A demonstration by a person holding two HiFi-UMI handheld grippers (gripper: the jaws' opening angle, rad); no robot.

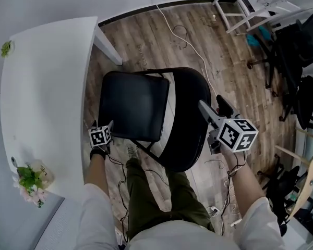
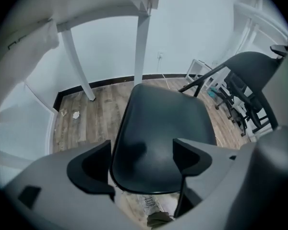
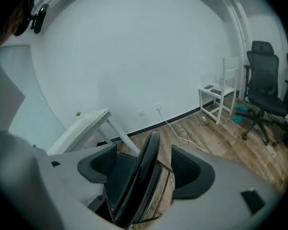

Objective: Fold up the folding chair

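So far nothing is folded: the folding chair (image 1: 133, 108) stands fully open on the wood floor (image 1: 235, 82), just right of the white table (image 1: 47, 87), its seat level and its backrest (image 1: 190, 113) upright. The left hand-held gripper (image 1: 107, 127) hangs released at the seat's near-left corner. The right hand-held gripper (image 1: 211, 104) is released beside the backrest's right edge, and neither presses on anything. Taking hold and swinging the seat up against the backrest are both left to do.

Black folding chair (image 1: 135, 108), white table (image 1: 41, 87), grey-brown wood-grain floor (image 1: 235, 82), olive trousers (image 1: 156, 197); the grey right claw (image 1: 211, 106) carries black-and-white square markers.
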